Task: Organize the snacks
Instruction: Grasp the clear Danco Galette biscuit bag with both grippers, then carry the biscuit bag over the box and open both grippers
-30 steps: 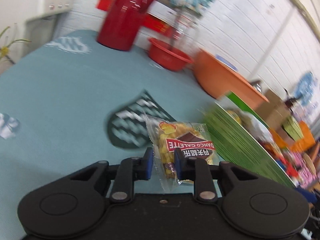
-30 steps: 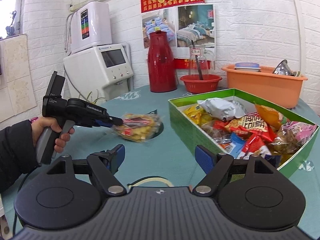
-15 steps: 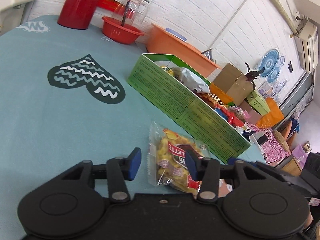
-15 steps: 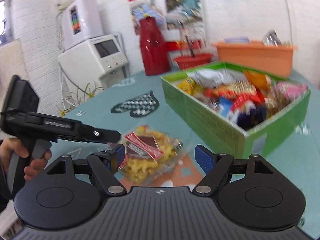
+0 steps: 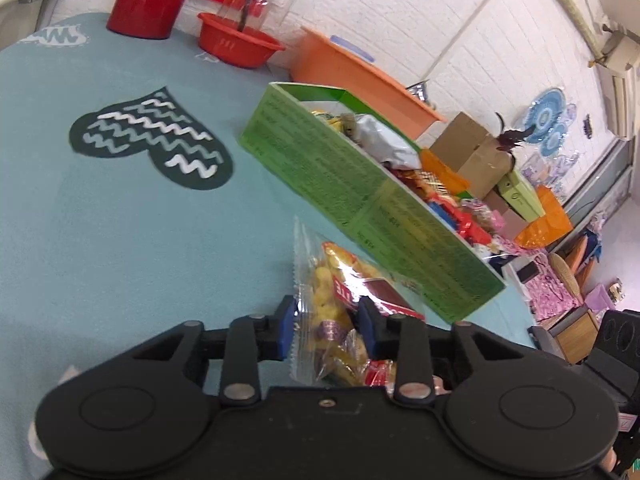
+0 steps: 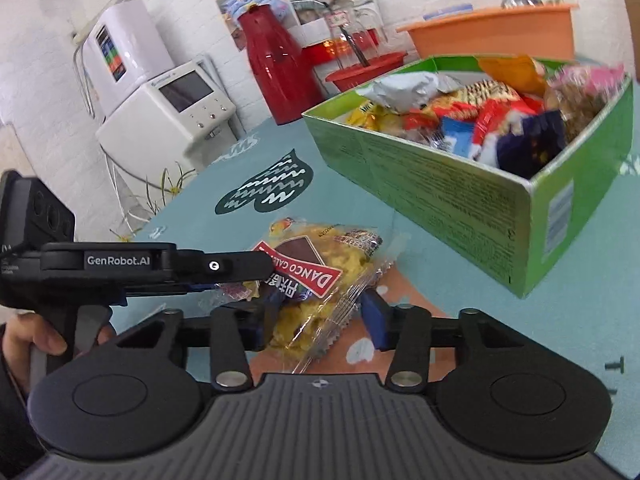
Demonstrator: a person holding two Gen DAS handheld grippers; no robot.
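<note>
Beside green box, both grippers' jaws have just been closing around snack bag, left gripper and right gripper apparently touching it mid-handover; next, left releases.

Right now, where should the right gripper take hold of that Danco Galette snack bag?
Probably the crimped end seal of the snack bag nearest the right gripper, coming in low from that side. The seal is flat and thin, and the left gripper already crowds the opposite end.

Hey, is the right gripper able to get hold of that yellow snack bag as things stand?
Probably yes. The snack bag already lies between the right gripper fingers, whose jaws have just been closing; the left gripper straddles its other end, not blocking.
</note>
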